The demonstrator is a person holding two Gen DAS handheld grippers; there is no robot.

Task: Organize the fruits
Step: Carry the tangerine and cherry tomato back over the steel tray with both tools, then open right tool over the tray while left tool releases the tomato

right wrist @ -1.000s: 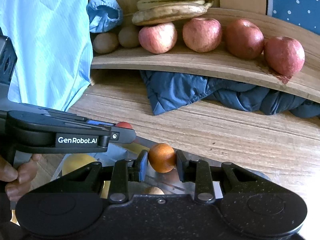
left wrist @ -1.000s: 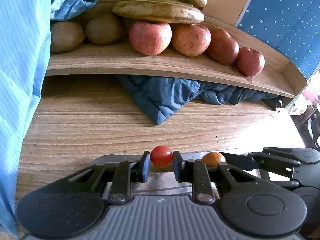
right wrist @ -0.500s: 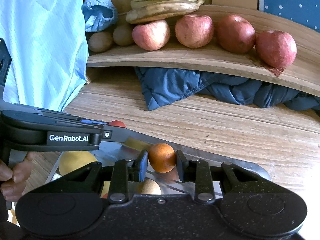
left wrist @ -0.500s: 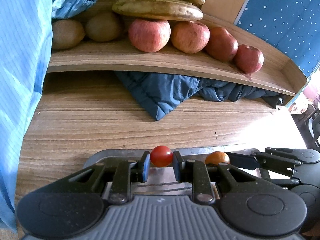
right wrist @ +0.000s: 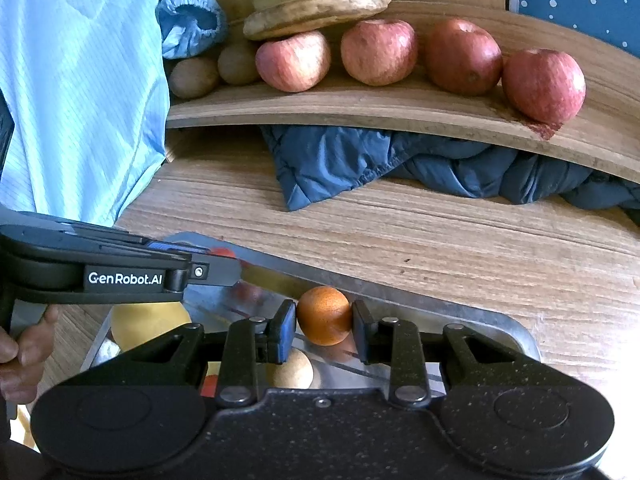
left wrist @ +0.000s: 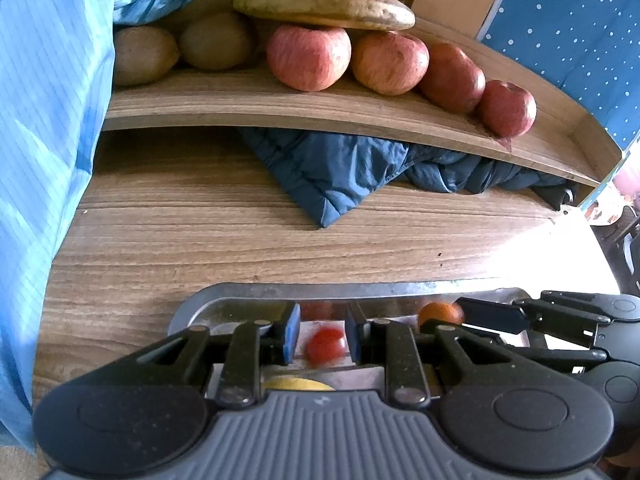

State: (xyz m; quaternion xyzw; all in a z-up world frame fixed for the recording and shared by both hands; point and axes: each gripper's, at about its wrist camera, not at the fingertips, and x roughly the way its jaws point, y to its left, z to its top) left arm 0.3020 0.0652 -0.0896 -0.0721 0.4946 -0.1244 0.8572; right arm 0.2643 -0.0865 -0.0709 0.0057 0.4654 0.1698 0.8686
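**A:** Left wrist view. The left tongs (left wrist: pixel 323 330) hang over a steel tray (left wrist: pixel 320 290) on the wooden worktop (left wrist: pixel 200 240), drawn in close around a cherry tomato (left wrist: pixel 326 345). The tomato is blurred and sits low between the pads, so the firmness of the pinch is hard to confirm.

**B:** And beyond?

**A:** A raised wooden shelf (left wrist: pixel 280 108) carries four apples (left wrist: pixel 308 58) in a row, kiwis (left wrist: pixel 216 42) to their left and bananas (left wrist: pixel 324 8) stacked above.

**B:** Right wrist view?

**A:** The right tongs (right wrist: pixel 324 330) pinch a small orange (right wrist: pixel 324 316), pads on both flanks, just above the tray floor. A yellow fruit (right wrist: pixel 150 322) and a pale round one (right wrist: pixel 294 370) lie in the tray below. The left tongs reach in from the side.

**B:** Which step is this?

**A:** By my reading, the pick-up: both fruits are taken and neither has yet left the tray area.

**B:** Next?

**A:** Probably a lift clear of the tray rim, then a carry to the shelf, setting each fruit in a free spot beside the row. The tomato is soft and needs a gentle squeeze, and both are round and likely to roll.
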